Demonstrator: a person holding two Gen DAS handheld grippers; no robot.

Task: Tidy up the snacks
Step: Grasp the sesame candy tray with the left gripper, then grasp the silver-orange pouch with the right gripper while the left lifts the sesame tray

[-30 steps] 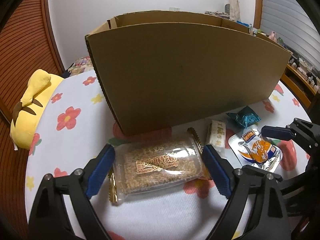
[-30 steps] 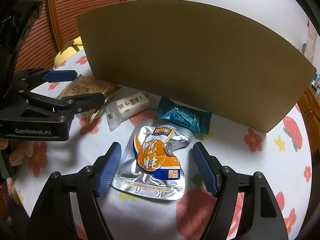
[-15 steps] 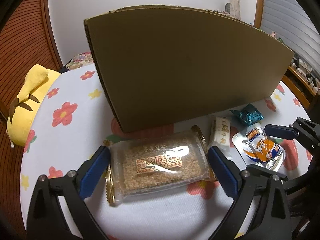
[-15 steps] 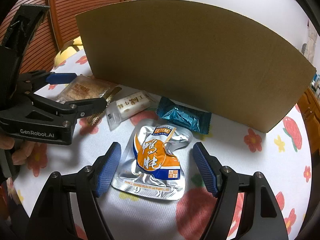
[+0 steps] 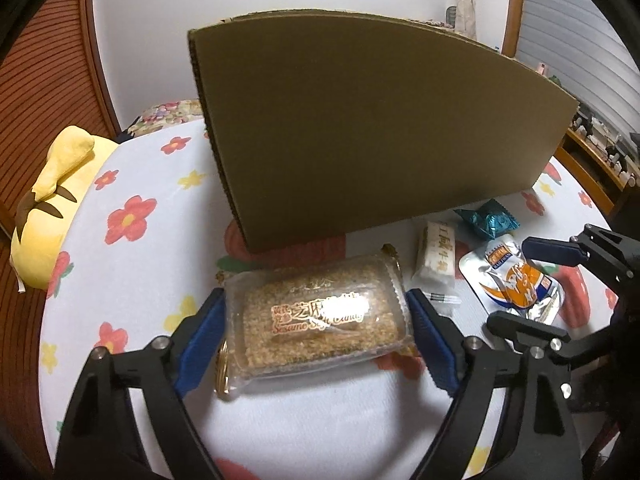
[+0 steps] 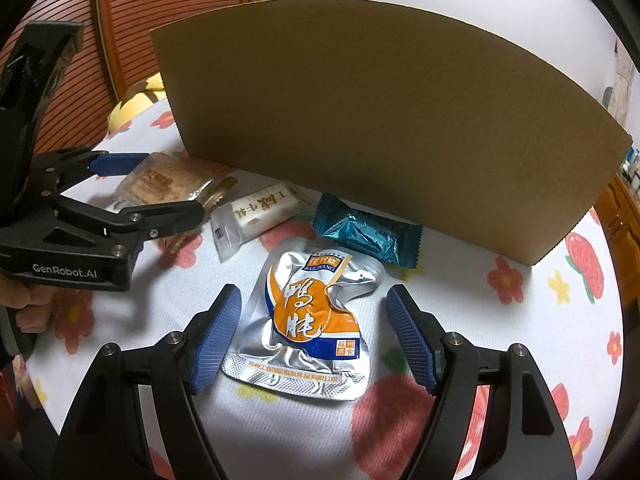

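A clear pack of sesame candy (image 5: 320,316) lies on the flowered cloth between the pads of my left gripper (image 5: 316,340), which have closed in against both its ends. It also shows in the right wrist view (image 6: 160,182). My right gripper (image 6: 312,338) is open and straddles a silver and orange foil pouch (image 6: 308,316) without touching it. A white nougat bar (image 6: 260,210) and a teal wrapped candy (image 6: 366,236) lie between the two. The tall cardboard box (image 5: 360,132) stands just behind all the snacks.
A yellow plush toy (image 5: 52,204) lies at the table's left edge. A wooden slatted door (image 6: 132,24) stands behind on the left. Wooden shelves (image 5: 600,160) with small items are at the far right.
My left gripper has dropped lower and moved forward, and its pads have narrowed onto the ends of the sesame candy pack. My right gripper has stayed still over the foil pouch.
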